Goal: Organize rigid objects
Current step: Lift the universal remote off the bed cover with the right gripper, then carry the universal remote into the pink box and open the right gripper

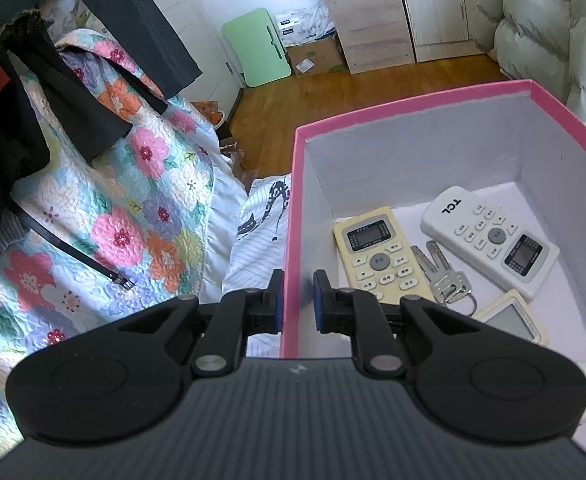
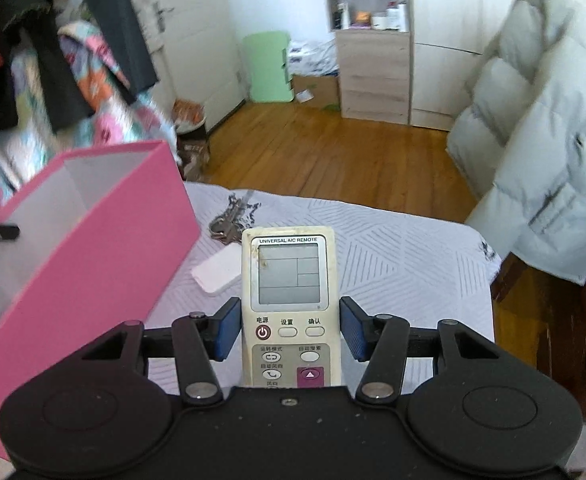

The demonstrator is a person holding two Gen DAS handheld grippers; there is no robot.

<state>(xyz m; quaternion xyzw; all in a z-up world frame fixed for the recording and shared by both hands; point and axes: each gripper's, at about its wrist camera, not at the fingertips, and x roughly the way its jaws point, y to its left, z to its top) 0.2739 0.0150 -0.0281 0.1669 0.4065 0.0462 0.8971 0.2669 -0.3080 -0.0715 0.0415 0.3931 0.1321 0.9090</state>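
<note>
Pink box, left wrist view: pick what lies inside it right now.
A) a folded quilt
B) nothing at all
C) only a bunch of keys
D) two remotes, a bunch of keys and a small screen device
D: inside the pink box lie a yellowish remote, a white TCL remote, a bunch of keys and a small screen device.
</note>
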